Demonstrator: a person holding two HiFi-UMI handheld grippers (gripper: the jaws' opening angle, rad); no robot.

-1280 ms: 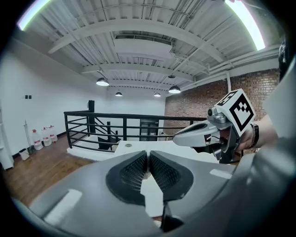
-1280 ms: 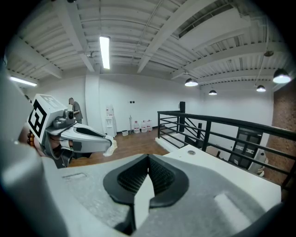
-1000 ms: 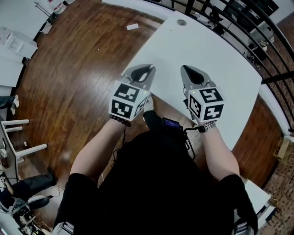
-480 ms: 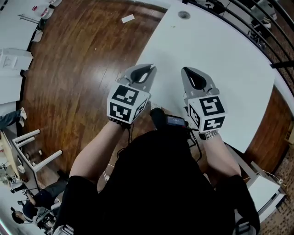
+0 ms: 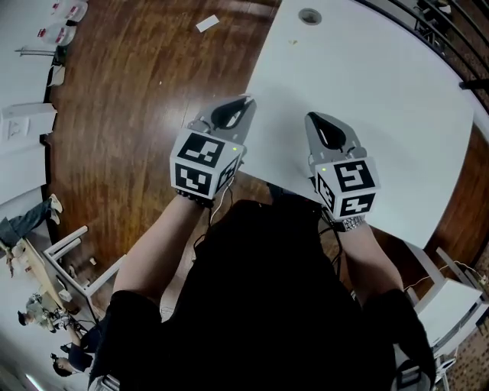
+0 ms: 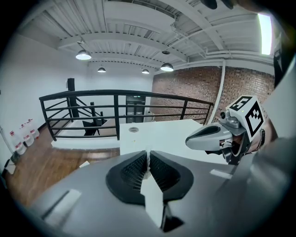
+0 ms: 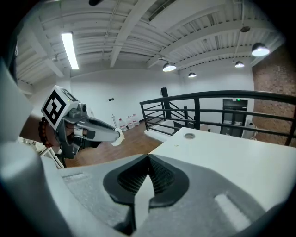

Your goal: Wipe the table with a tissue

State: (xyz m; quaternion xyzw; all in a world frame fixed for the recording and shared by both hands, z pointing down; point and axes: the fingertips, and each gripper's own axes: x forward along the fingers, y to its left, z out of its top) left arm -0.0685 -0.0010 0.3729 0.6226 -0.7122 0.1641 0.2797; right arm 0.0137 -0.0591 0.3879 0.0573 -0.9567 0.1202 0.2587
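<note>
Tissue held at the worktop [image 5: 367, 92] edge
Left gripper [image 5: 243, 101] pinches a white tissue [image 7: 118, 137] (only a scrap shows) just off the worktop's edge; right gripper [image 5: 312, 117] is clenched on nothing, over the worktop.

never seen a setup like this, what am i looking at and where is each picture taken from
No robot here: a person holds a two-jaw gripper in each hand. The head view comes from a camera on their head, looking down; the other two come from cameras riding on each gripper. The left gripper is shut on a small scrap of tissue. The right gripper is shut, empty. Both are near the edge of a white table with a round hole in it.
</note>
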